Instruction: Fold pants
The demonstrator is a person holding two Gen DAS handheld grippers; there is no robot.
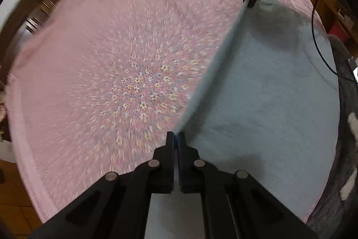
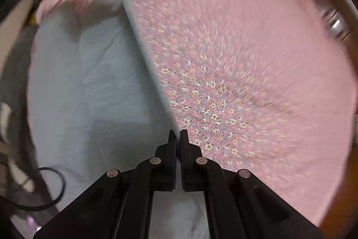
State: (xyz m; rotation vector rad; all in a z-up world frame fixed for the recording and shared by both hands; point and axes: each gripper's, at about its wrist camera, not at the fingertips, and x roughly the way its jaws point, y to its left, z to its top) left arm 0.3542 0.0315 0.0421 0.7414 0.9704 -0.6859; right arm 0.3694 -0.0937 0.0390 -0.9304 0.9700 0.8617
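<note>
Black fingers fill the bottom of each view, and both grippers are seen clamped: the left gripper [image 1: 176, 138] is pinched on one end of a taut edge of the pants [image 1: 257, 93], and the right gripper [image 2: 178, 137] is pinched on the other end, each also showing small and far off in the other's view. The pale grey-blue cloth is held stretched between them above a pink flowered bedspread [image 1: 100, 59], with the rest of it draped away to one side. It looks like soft, light fabric, judged by the creases and the way it sags off the held line; no stiffness to rely on, so it will likely follow wherever its edge is carried and slump once tension is dropped. Corners or hems at the ends seem the sensible places to be gripped, as is being done. Much is smeared by motion blur: the flower print streaks outward. Waistband, legs and hems cannot be told apart, and the lower cloth is cut off behind the grippers. A black cable [image 2: 51, 192] is looped nearby.
</note>
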